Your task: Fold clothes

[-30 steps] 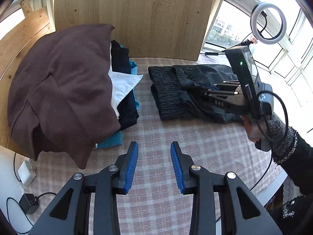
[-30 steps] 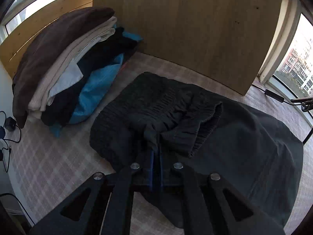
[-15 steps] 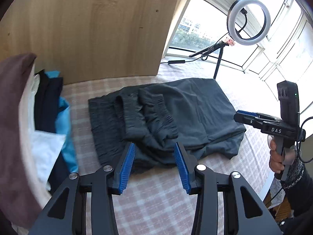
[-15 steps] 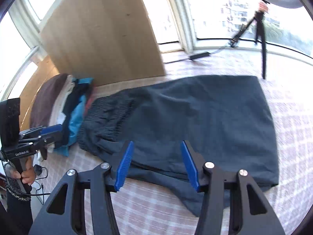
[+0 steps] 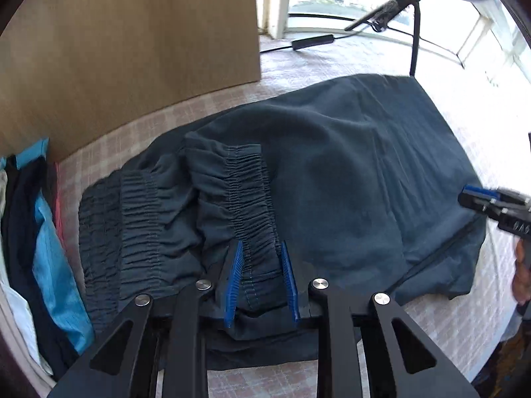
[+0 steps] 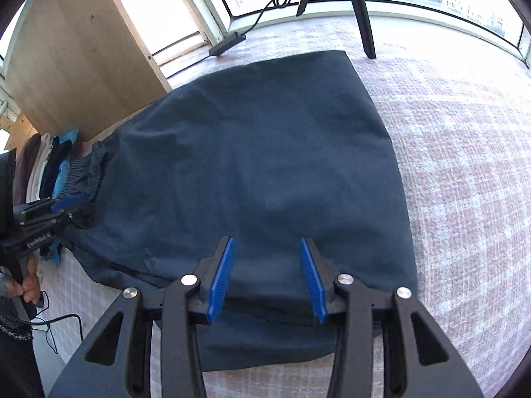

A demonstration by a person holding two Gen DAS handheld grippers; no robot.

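Observation:
A pair of dark navy trousers (image 5: 332, 172) lies flat on the checked tablecloth, with the elastic waistband (image 5: 245, 192) bunched at the left end. My left gripper (image 5: 262, 248) is open, its blue pads on either side of a fold of the waistband. My right gripper (image 6: 267, 243) is open over the near edge of the trouser legs (image 6: 259, 152). Each gripper shows at the edge of the other's view: the right one in the left wrist view (image 5: 478, 199), the left one in the right wrist view (image 6: 56, 209).
A stack of folded clothes (image 5: 39, 242) stands at the left, also in the right wrist view (image 6: 43, 169). A wooden board (image 5: 132, 49) stands behind. A ring-light tripod (image 6: 358, 10) and a cable (image 5: 312, 41) sit by the window. The checked tablecloth (image 6: 464, 165) extends right.
The right gripper has let go of the trousers, opened and moved to the leg end. The left gripper has swung from the clothes stack to the waistband and come down over it.

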